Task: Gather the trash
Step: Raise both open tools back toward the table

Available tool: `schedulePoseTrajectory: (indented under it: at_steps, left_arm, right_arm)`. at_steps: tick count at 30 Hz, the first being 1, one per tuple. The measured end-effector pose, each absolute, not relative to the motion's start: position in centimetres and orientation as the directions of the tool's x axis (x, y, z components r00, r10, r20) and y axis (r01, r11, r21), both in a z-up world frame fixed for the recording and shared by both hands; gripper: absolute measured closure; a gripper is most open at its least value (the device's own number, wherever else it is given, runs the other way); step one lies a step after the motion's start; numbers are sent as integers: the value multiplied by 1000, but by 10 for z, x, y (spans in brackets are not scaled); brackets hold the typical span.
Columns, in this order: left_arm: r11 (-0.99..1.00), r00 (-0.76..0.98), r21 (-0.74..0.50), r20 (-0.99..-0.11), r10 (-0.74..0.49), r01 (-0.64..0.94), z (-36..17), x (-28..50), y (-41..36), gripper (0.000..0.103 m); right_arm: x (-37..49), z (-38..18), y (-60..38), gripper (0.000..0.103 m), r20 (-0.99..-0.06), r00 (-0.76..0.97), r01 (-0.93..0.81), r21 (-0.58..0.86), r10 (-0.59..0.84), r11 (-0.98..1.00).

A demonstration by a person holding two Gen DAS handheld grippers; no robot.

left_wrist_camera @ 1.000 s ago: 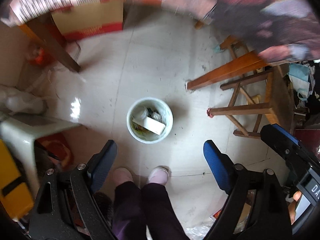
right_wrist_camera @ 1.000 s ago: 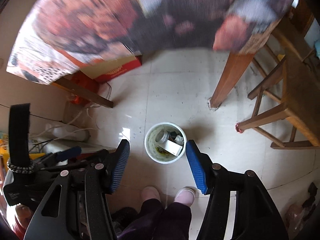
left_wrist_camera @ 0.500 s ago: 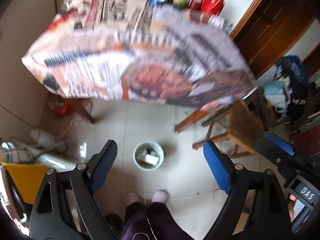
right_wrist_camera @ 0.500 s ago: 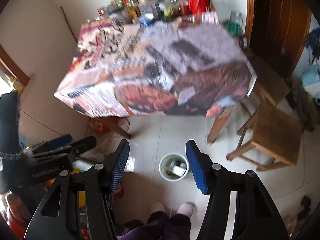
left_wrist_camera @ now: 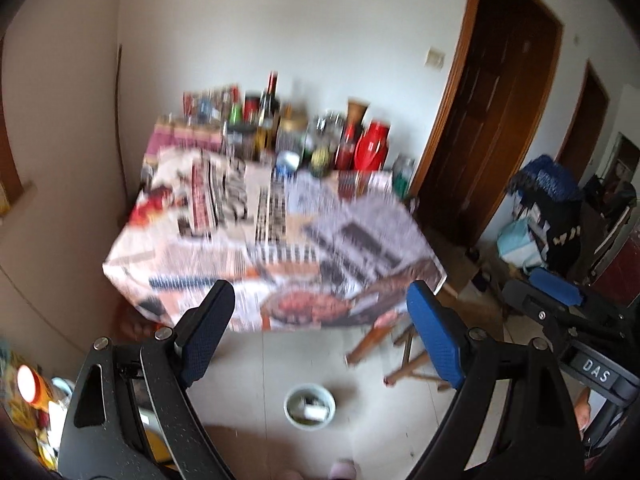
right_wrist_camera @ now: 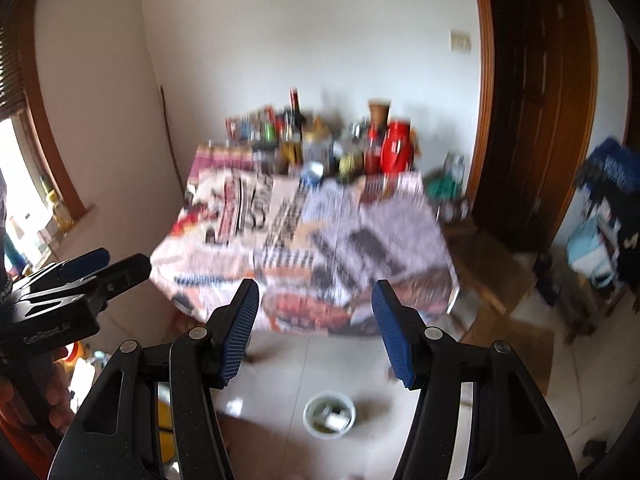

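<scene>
Two handheld grippers look out over a blurred room, both angled down toward a tiled floor. At far left in the right wrist view, a window (right_wrist_camera: 16,184) lets in daylight beside a wooden frame. The left gripper (left_wrist_camera: 320,332) has its blue-padded fingers (left_wrist_camera: 206,336) spread wide, with nothing between them. The right gripper (right_wrist_camera: 316,328) holds its fingers at a middling gap, also empty.

Between the fingers of each gripper, low in the picture, a small white trash bin (left_wrist_camera: 309,407) stands on the floor, well apart from both grippers. Pale scraps lie inside it; what they are is too blurred to tell. Just below the bin in the left wrist view, the tip of a pink slipper (left_wrist_camera: 342,472) shows at the bottom edge.

Beyond the bin stands a table (left_wrist_camera: 276,248) covered in printed newspaper sheets. Its far side against the wall is crowded with bottles and jars, among them a tall dark bottle (left_wrist_camera: 271,96) and a red thermos jug (left_wrist_camera: 372,146).

Right of the table, a wooden stool (left_wrist_camera: 404,356) stands near the table leg. Farther right is a dark wooden door (left_wrist_camera: 500,120), then a heap of bags and cloth (left_wrist_camera: 548,220) at the edge.
</scene>
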State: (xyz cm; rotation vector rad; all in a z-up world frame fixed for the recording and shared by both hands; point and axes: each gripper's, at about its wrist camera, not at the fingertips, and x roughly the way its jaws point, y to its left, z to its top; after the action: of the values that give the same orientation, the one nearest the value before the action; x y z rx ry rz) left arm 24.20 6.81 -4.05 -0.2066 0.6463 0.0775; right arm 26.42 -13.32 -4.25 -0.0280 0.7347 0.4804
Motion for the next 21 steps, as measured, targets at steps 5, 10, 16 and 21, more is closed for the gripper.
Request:
schedulePoseTrajectory:
  at_steps: [5, 10, 16, 21]
  left_arm:
    - [986, 873, -141, -489, 7, -87, -4, 222, 73, 15]
    - [990, 908, -130, -420, -8, -51, 18, 216, 80, 15]
    - [990, 922, -133, -387, -13, -42, 27, 235, 85, 15]
    - [991, 925, -116, -381, 13, -61, 25, 264, 86, 15]
  right_arm:
    - [251, -9, -130, 34, -541, 735, -413, 122, 409, 903]
    - [246, 11, -127, 20, -457, 798, -394, 97, 392, 914]
    - [270, 17, -125, 10, -420, 832, -364, 78, 362, 928]
    - [303, 13, -131, 10, -399, 845, -353, 84, 356, 932]
